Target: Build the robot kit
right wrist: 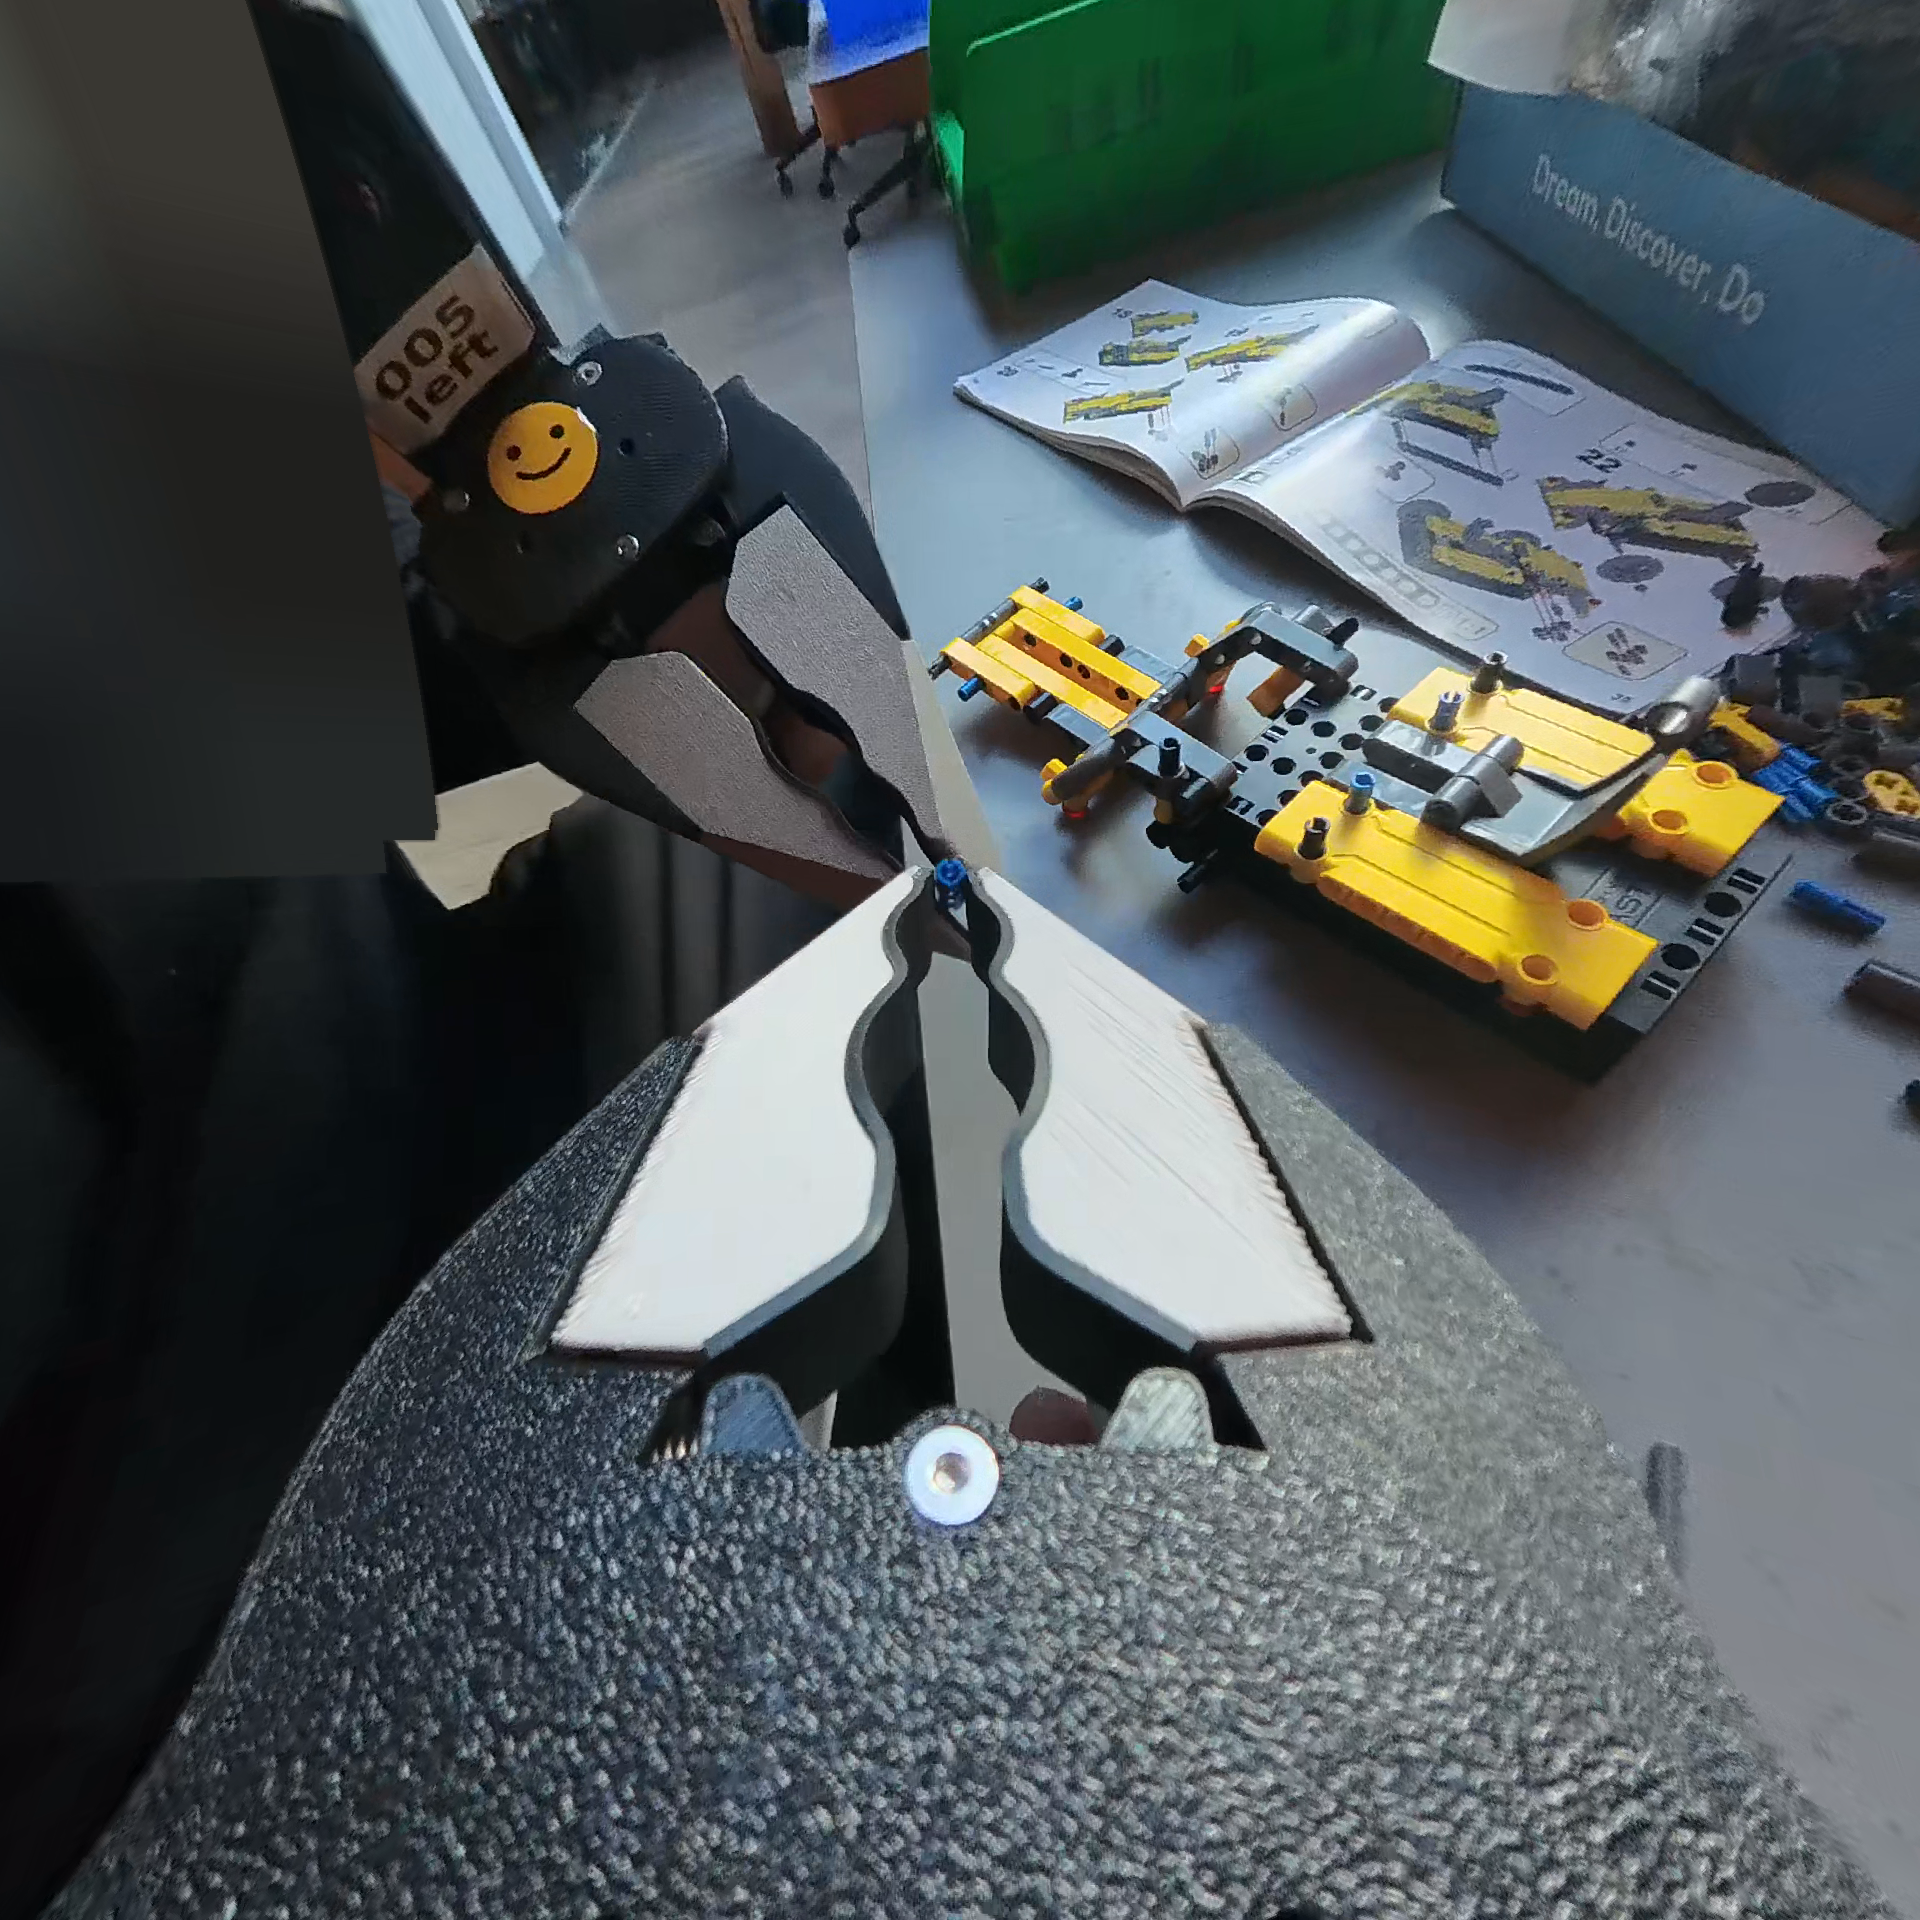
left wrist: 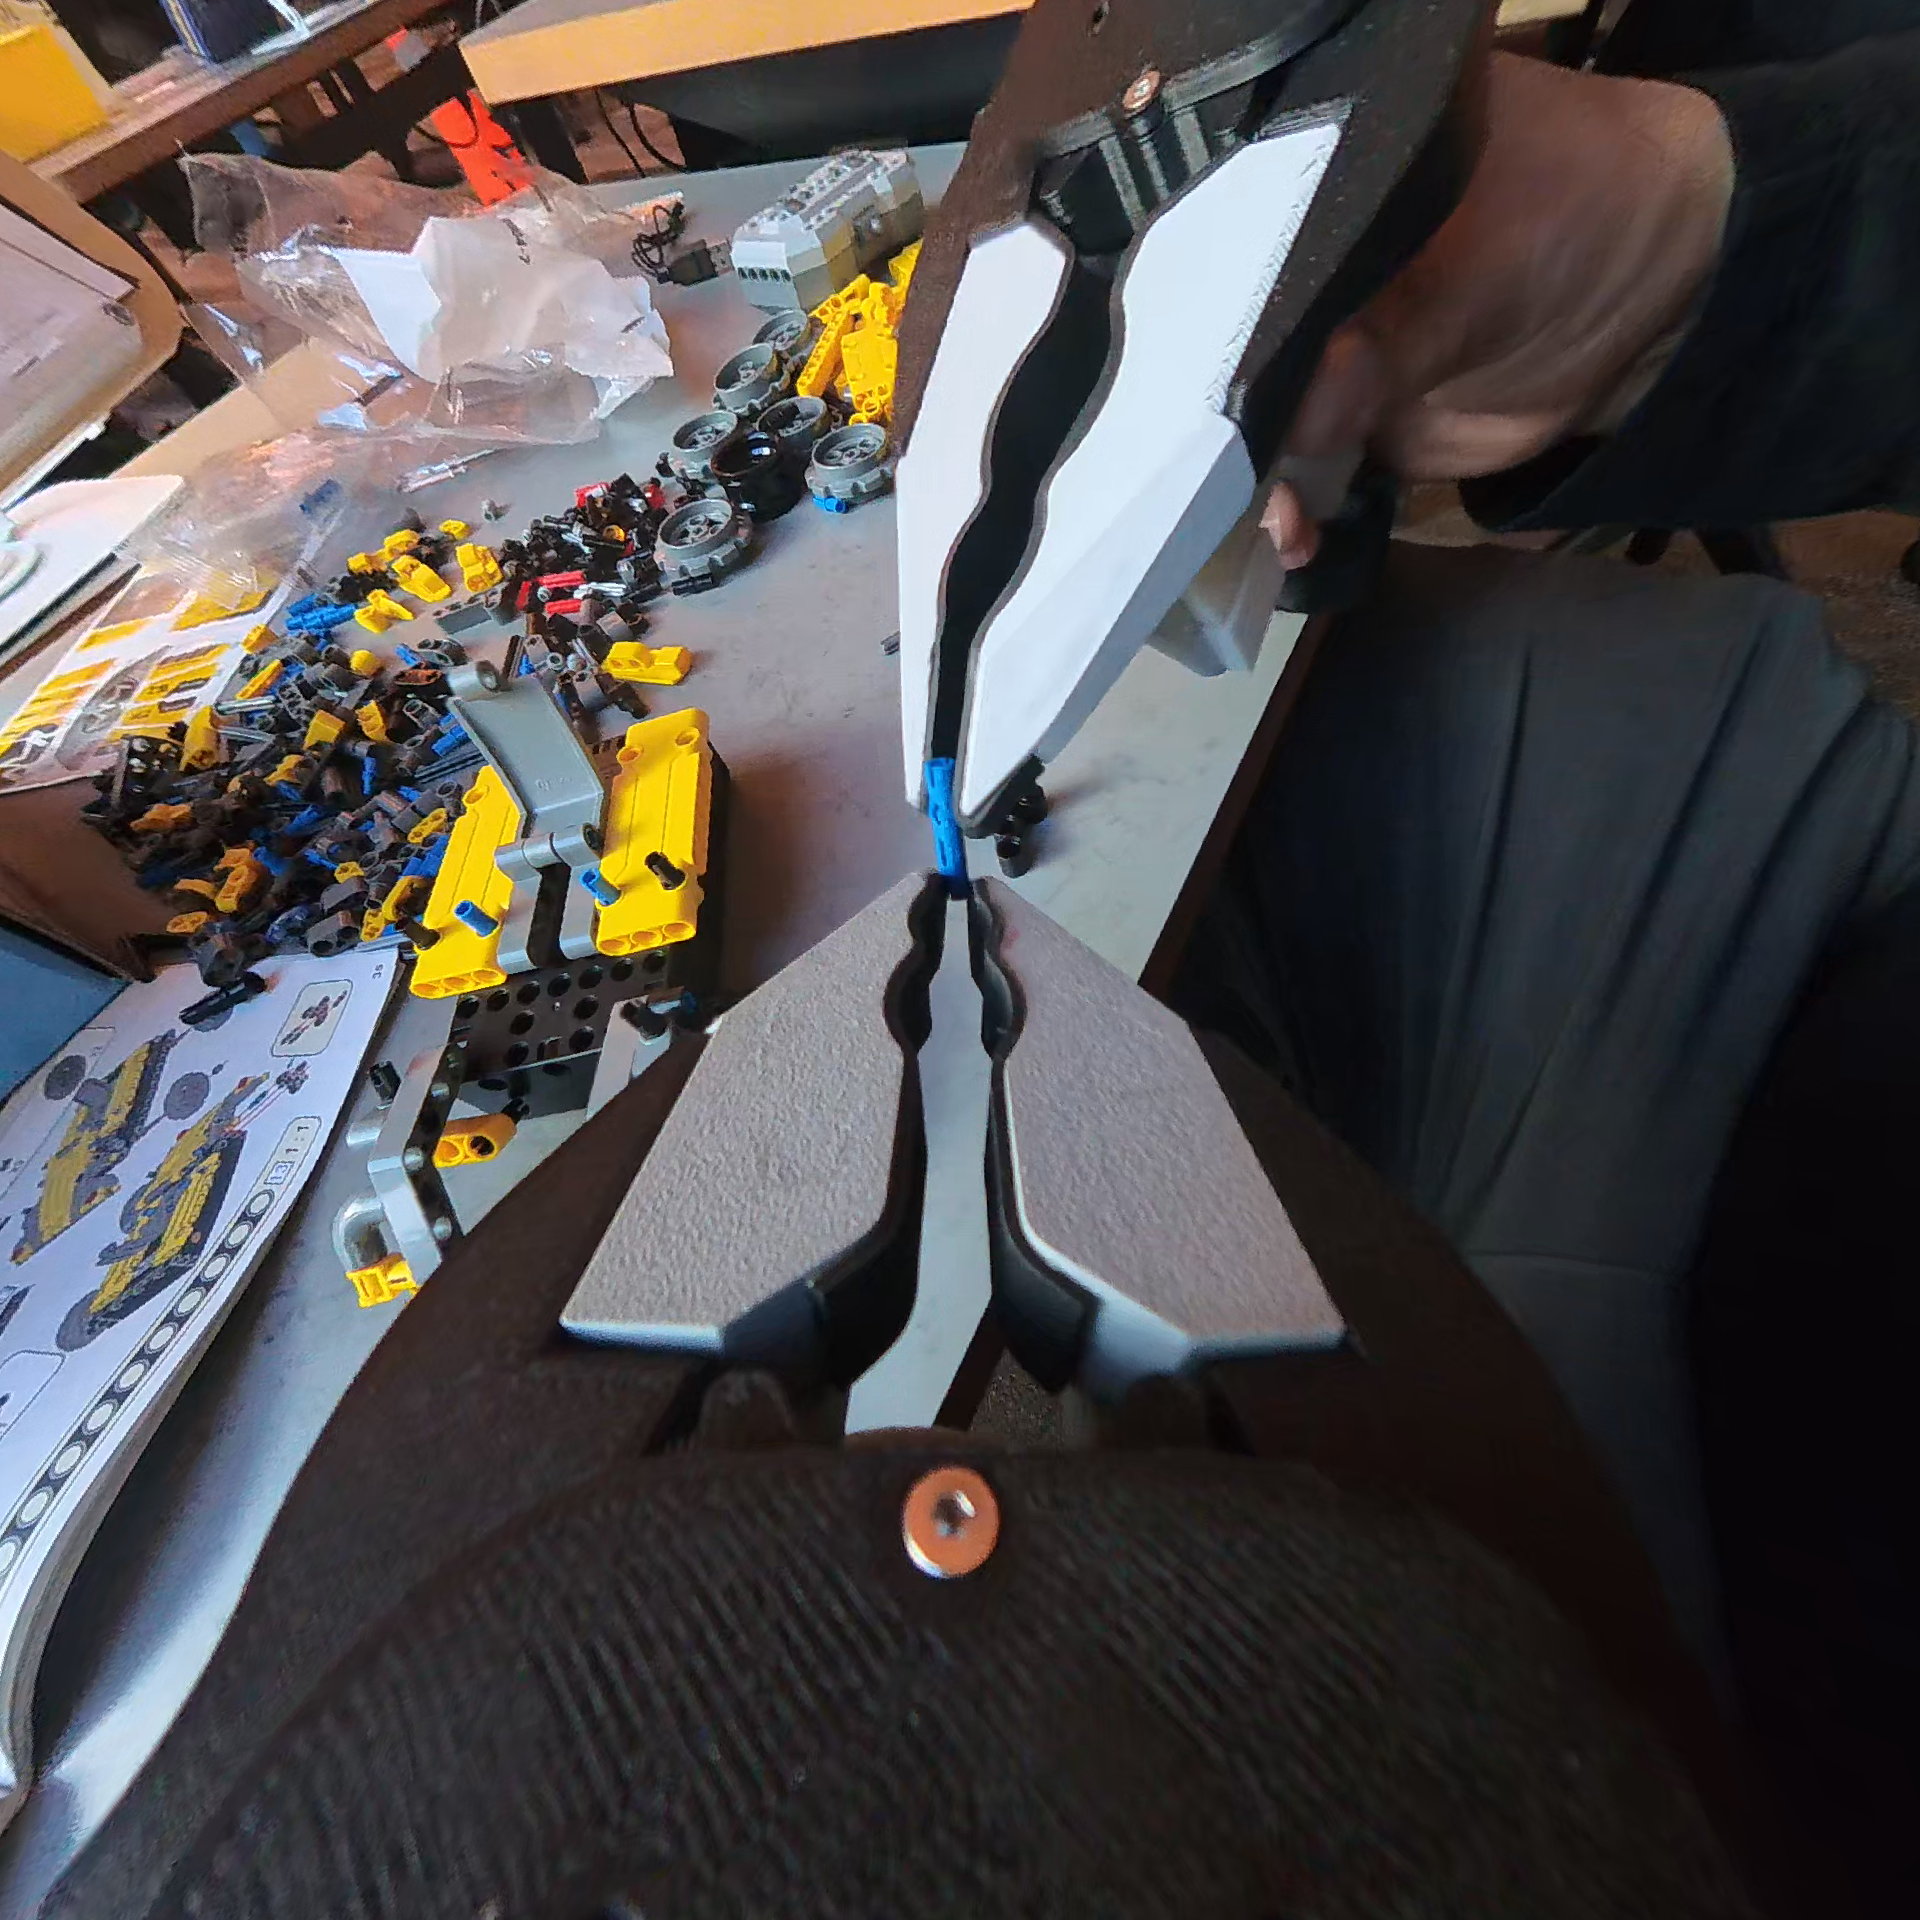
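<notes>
Above the grey table, both hand-held grippers pinch one slim blue pin.

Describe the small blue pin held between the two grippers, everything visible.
The blue pin is a short plastic connector peg, ridged, with a collar partway along. It is held in the air above the table edge, roughly upright in the left wrist view. The left gripper pinches one end, the right gripper the other.

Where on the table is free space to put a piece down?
Bare table lies between the loose parts pile and the table's near edge, and in front of the yellow-and-black model. Crowded: around the pile, wheels and instruction booklet.
</notes>
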Tool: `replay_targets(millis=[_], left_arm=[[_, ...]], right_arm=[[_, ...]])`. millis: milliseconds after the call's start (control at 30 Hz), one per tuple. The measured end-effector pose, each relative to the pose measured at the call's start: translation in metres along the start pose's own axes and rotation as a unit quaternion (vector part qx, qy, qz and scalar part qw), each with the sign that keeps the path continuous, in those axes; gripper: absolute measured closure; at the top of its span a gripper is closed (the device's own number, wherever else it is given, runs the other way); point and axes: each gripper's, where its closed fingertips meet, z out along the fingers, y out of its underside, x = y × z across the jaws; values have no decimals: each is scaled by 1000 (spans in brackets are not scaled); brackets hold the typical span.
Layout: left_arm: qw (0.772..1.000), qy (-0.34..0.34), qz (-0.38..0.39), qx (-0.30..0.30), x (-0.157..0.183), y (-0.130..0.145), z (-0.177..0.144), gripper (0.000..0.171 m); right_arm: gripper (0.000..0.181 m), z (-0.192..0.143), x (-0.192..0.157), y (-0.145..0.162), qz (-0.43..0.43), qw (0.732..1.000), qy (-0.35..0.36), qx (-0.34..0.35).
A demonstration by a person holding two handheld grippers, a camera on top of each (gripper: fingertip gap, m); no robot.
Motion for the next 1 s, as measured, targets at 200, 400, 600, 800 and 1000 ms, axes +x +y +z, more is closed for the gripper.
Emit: replay_targets(millis=[200, 400, 600, 800, 1000], left_arm=[[1000, -6, 14, -14, 1, 5, 3, 171], [1000, 3, -27, -1, 0, 4, 5, 171], [999, 11, -41, -29, 5, 14, 14, 157], [996, 36, -45, -62, 15, 15, 37, 154], [995, 37, -42, -87, 15, 11, 51, 157]], right_arm=[[176, 2, 3, 7, 12, 1000, 0, -9], [176, -8, 12, 5, 17, 1000, 14, -16], [176, -44, 50, 20, 34, 995, 78, -52], [176, -41, 51, 45, 21, 990, 92, -103], [176, -35, 44, 48, 10, 991, 79, -107]])
